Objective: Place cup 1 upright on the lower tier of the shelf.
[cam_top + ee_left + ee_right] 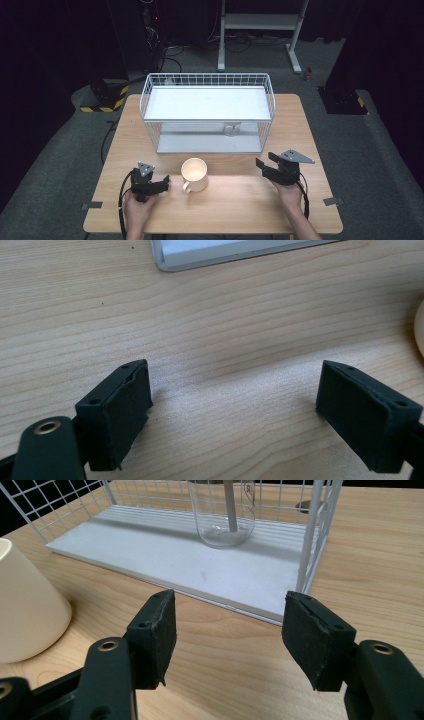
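Cream mug point(194, 174) upright on table point(240, 200), front-centre, just before wire shelf rack point(208, 112).
L gripper point(161, 184) low at mug's left, aimed at it, jaws wide apart, empty. R gripper point(264, 166) at mug's right, well apart, angled twd rack, jaws apart, nothing between; clear glass point(222, 512) inside rack.

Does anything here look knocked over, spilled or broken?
Nothing stands out. The cream mug stands upright on the table, with no spill around it. The clear glass stands upright on the lower shelf of the wire rack. Both grippers, left and right, are open and empty.
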Action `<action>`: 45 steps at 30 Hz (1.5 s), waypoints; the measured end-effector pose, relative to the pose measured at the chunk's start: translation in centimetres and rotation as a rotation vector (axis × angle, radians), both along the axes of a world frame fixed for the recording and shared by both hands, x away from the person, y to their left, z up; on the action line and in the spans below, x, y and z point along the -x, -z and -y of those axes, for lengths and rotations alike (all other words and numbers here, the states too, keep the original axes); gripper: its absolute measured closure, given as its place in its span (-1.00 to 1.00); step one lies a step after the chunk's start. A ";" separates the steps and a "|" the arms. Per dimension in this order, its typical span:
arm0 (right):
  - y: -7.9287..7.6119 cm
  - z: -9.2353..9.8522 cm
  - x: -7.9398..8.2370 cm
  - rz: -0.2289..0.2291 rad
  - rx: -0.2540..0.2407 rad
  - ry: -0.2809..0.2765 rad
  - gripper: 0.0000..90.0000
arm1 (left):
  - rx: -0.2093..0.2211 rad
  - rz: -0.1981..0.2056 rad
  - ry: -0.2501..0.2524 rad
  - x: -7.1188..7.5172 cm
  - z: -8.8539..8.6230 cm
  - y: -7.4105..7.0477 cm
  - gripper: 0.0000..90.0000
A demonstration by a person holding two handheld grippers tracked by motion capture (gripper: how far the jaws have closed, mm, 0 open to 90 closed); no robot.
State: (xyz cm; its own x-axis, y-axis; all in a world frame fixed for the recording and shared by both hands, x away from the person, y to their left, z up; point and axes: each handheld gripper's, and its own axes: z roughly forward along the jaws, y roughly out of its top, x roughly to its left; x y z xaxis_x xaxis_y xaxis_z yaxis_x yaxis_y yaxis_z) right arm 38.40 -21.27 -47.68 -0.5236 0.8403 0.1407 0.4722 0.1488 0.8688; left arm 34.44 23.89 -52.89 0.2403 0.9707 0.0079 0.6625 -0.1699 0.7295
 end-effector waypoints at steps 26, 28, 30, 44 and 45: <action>1.5 3.5 3.1 -0.013 0.000 0.038 -0.17 | 0.003 0.002 -0.004 0.1 0.0 0.0 -0.68; 1.9 3.7 3.3 -0.021 0.015 0.031 -0.17 | 0.003 0.002 -0.003 0.1 0.0 0.0 -0.68; 2.3 3.7 3.4 -0.025 0.043 0.026 -0.18 | 0.003 0.002 -0.003 0.1 0.0 0.0 -0.68; 4.5 4.1 2.9 -0.140 0.225 0.023 -0.24 | 0.005 0.002 -0.012 0.1 0.0 0.0 -0.67; 4.6 3.9 2.7 -0.148 0.247 0.021 -0.27 | 0.004 0.001 -0.013 0.1 0.0 0.0 -0.67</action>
State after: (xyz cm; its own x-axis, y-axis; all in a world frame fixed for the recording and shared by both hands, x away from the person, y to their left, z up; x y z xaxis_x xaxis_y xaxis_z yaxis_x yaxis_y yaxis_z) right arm 35.67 -25.21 -52.31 -0.4946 0.8691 0.0042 0.5967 0.3360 0.7287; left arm 34.39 23.86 -52.88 0.2274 0.9738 0.0040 0.6642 -0.1581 0.7306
